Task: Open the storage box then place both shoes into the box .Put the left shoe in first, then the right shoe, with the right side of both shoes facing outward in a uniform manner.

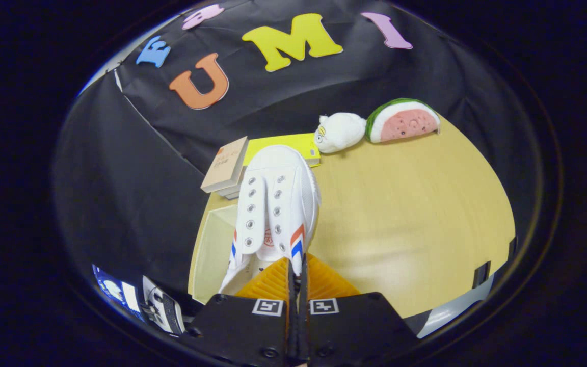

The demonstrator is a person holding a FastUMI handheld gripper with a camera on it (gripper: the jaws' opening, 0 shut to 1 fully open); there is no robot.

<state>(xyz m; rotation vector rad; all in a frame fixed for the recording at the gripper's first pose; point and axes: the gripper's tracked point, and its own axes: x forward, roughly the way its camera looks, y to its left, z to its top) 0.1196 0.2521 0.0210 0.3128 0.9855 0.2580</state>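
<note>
My gripper (296, 278) is shut on the white shoe (275, 204), its two fingers pinching the rim of the shoe's opening at the heel end. The shoe is laceless, with metal eyelets and red and blue stripes on its sides. It hangs off the fingers with its toe pointing away, above the wooden table (416, 219). Below the shoe and to its left lies the pale translucent storage box (211, 250), at the table's left edge; whether the shoe touches it I cannot tell. Its lid and its inside are hidden from me.
Beyond the shoe's toe lie a stack of books (226, 165) and a yellow book (301, 145). Further right at the back sit a white plush toy (339, 132) and a watermelon-slice plush (404, 120). Black clips (482, 274) sit on the table's right edge.
</note>
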